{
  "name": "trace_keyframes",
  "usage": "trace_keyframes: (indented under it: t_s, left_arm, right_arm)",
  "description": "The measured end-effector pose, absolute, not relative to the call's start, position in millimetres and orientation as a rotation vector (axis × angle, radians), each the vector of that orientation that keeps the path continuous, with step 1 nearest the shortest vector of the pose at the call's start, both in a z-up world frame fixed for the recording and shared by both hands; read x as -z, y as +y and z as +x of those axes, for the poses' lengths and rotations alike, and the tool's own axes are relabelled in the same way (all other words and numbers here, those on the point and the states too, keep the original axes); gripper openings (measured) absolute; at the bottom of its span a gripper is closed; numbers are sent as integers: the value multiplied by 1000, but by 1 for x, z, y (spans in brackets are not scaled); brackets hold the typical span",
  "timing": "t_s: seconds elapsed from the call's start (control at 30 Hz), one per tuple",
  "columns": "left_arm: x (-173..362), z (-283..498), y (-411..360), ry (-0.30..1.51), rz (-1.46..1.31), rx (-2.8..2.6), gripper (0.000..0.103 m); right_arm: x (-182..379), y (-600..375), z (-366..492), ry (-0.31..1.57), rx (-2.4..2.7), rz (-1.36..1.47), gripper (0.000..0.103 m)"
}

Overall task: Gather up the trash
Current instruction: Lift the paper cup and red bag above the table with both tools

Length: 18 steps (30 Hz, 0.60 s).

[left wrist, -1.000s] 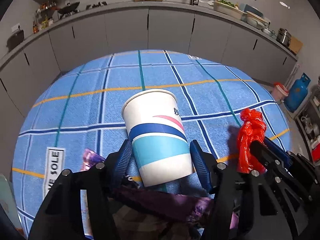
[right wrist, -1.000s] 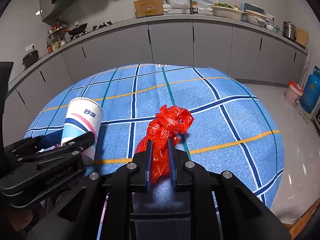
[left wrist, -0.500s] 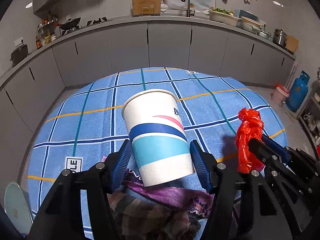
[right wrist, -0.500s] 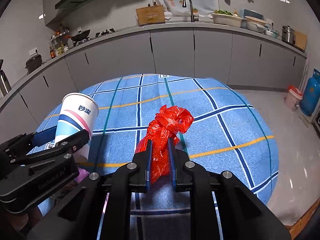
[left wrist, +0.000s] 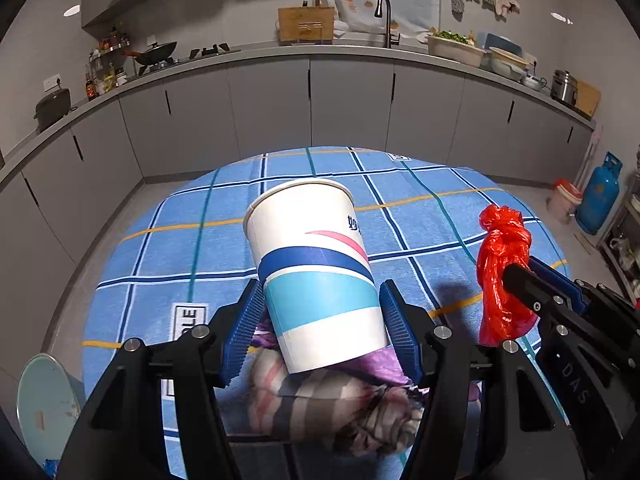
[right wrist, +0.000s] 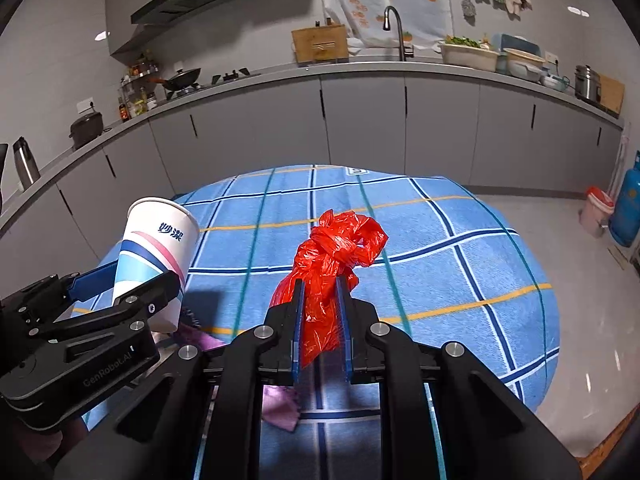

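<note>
My left gripper (left wrist: 322, 300) is shut on a white paper cup (left wrist: 316, 268) with blue, teal and pink bands, held upright well above the table. The cup also shows in the right wrist view (right wrist: 154, 256), at the left with the left gripper (right wrist: 132, 292) around it. My right gripper (right wrist: 320, 292) is shut on a knotted red plastic bag (right wrist: 332, 268), held above the table. The bag also shows at the right of the left wrist view (left wrist: 502, 272).
A round table with a blue checked cloth (left wrist: 420, 216) lies below both grippers. A crumpled striped and purple cloth (left wrist: 332, 404) lies on it under the cup. A pale bowl (left wrist: 44, 400) sits low left. Grey kitchen cabinets (right wrist: 360, 128) stand behind; a blue gas cylinder (right wrist: 628, 208) far right.
Both grippers have risen and drawn back from the table with the cup and the red bag still held. More of the table and the floor now shows.
</note>
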<state>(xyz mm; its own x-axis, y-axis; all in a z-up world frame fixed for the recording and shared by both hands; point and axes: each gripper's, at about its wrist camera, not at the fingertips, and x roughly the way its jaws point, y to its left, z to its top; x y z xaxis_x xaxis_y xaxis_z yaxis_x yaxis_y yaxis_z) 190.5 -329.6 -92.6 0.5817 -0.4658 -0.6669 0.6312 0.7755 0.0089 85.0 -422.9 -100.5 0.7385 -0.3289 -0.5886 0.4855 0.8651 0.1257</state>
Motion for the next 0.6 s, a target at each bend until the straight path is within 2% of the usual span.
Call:
trace_keyframes:
  t_s: [0.6]
  left_arm:
    - [86, 183, -291, 682, 230, 624, 60]
  right_arm:
    - [95, -393, 85, 589, 398, 253, 16]
